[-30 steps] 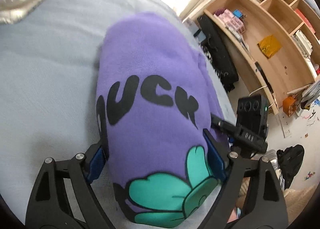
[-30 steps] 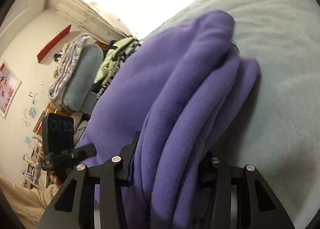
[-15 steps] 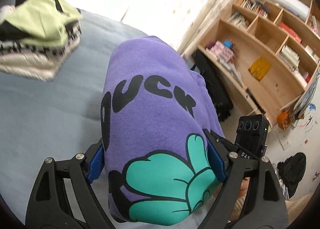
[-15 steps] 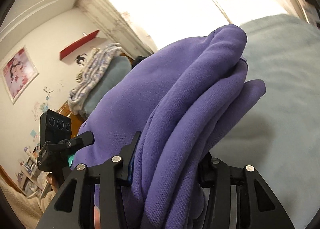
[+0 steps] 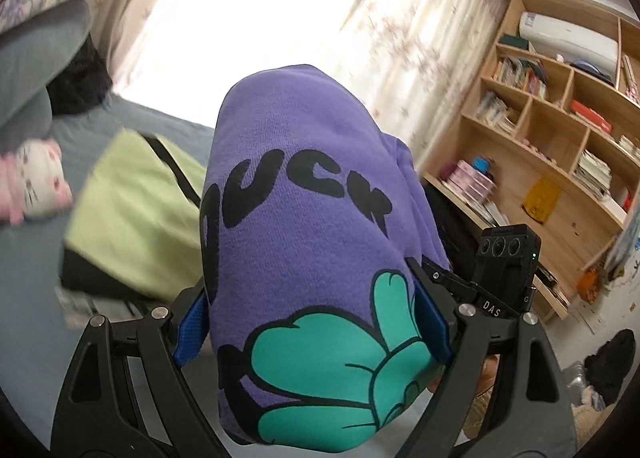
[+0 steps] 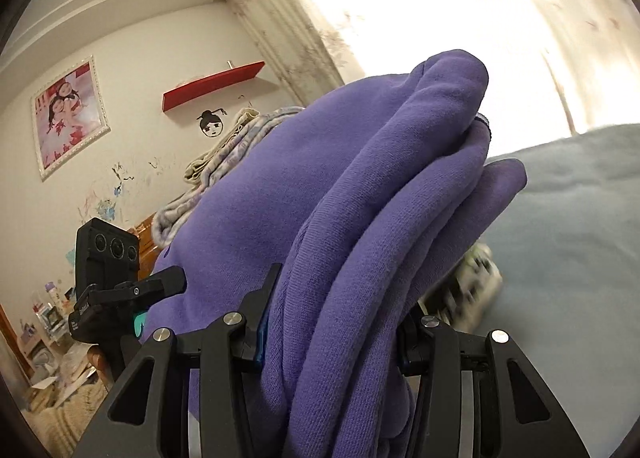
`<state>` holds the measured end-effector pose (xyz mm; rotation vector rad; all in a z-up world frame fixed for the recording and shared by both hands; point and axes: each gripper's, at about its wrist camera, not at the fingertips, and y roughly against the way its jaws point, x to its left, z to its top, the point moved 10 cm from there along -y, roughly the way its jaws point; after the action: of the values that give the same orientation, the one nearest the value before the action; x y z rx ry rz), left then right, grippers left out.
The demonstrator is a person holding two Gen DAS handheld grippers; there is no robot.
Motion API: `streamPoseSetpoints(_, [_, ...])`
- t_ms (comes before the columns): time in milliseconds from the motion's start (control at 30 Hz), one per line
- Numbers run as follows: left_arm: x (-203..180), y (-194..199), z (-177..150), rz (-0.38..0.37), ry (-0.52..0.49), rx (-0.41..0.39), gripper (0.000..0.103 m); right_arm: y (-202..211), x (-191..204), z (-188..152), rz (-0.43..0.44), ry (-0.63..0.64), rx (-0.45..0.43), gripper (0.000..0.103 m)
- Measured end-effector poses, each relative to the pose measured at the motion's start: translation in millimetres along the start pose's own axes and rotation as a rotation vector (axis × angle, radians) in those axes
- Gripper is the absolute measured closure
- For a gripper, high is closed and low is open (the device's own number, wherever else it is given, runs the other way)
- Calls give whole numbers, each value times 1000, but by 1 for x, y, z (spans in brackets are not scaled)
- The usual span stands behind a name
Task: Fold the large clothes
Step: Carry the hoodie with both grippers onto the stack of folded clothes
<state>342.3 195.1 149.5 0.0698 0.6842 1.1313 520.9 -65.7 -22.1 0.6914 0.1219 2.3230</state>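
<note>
Now both clamp the folded purple sweatshirt, held up above the bed: left hand-held gripper on print end, right hand-held gripper on stacked layers. Risk: layers slip, fold opens. Left view shows green folded pile w/ bookshelf; right view doesn't.

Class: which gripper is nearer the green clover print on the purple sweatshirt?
Left. The left gripper clamps the purple sweatshirt right at the clover print; the right gripper grips plain folded layers at the far side.
</note>
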Motion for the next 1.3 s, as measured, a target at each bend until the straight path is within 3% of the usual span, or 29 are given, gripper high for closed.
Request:
streamPoseSetpoints(100, [60, -21, 40, 21, -5, -14, 18, -60, -39, 17, 3, -9, 1, 59])
streamPoseSetpoints(200, [124, -53, 61, 29, 24, -4, 19, -120, -82, 10, -12, -34, 13, 59])
streamPoseSetpoints(267, [166, -75, 64, 42, 65, 12, 19, -169, -120, -14, -23, -102, 71, 58])
streamPoseSetpoints(367, [237, -116, 41, 111, 168, 81, 19, -236, -167, -72, -81, -244, 198, 54])
streamPoseSetpoints(433, [264, -134, 23, 123, 187, 118, 18, -250, -191, -103, -90, -275, 166, 52])
streamPoseSetpoints(500, [274, -136, 18, 75, 184, 75, 11, -244, -201, -112, -63, -265, 138, 48])
streamPoseSetpoints(567, [278, -135, 16, 69, 172, 62, 9, -240, -199, -124, -72, -253, 168, 41])
streamPoseSetpoints(667, [274, -135, 13, 102, 144, 63, 9, -223, -205, -131, -127, -188, 199, 29])
streamPoseSetpoints(833, [264, -110, 6, 193, 83, 49, 9, -166, -225, -134, -244, -89, 199, 20])
streamPoseSetpoints(1067, [247, -73, -4, 340, 62, 42, 9, -94, -222, -165, -312, -117, 247, 20])
streamPoseSetpoints(1200, [219, -40, -11, 404, 57, 61, 9, -49, -195, -169, -308, -124, 272, 20])
streamPoseSetpoints(1300, [191, -13, -19, 411, 60, 62, 9, -23, -172, -167, -298, -120, 275, 20])
